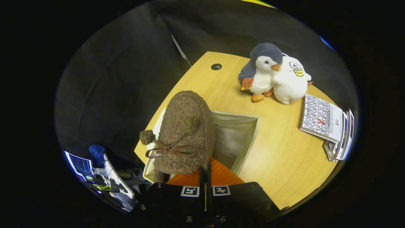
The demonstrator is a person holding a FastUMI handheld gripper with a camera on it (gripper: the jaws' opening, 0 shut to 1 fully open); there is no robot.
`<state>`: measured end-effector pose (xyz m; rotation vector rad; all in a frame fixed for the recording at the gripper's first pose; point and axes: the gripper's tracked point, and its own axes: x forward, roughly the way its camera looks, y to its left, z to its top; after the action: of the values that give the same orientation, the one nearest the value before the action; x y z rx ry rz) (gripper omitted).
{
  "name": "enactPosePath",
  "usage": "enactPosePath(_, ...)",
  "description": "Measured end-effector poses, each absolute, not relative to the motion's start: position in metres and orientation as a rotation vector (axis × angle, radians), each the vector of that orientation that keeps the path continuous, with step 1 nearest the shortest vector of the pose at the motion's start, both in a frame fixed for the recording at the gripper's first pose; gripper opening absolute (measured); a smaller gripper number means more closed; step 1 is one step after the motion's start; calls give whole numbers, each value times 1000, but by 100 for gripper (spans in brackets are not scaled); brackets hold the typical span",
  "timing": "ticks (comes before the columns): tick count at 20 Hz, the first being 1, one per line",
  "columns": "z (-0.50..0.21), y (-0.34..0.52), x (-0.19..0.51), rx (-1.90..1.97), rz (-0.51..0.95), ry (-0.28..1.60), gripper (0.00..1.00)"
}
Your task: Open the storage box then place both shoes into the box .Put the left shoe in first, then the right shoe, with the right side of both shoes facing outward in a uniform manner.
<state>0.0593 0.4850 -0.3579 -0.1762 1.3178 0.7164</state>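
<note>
- Claw (205,171) fingers nearly together, pinching the brown fuzzy shoe (185,133) at its near end.
- Shoe held over the open box (243,139)'s near-left edge, long axis running away from the claw, bow side up.
- Box on table (284,158); two plush toys (275,74) and books (329,126) beyond.

A fuzzy brown shoe (185,133), gripped just ahead of the closed gripper (205,171), hangs over the open storage box's (243,142) left half, its right half free, while plush toys (275,74) and booklets (329,126) crowd the table's (284,164) far right.
</note>
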Motion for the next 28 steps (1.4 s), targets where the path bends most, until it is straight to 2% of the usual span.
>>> enactPosePath(6, -409, 495, 59, -357, 671, 1350, 1)
enactPosePath(10, -418, 501, 53, -379, 653, 1348, 3)
enactPosePath(11, -411, 506, 50, -340, 665, 1339, 8)
enactPosePath(12, -400, 506, 51, -321, 665, 1313, 21)
enactPosePath(13, -388, 504, 53, -311, 670, 1277, 25)
enactPosePath(17, -325, 483, 63, -268, 670, 1108, 60)
enactPosePath(20, -281, 454, 70, -178, 633, 1017, 65)
enactPosePath(28, -162, 345, 100, -77, 478, 702, 65)
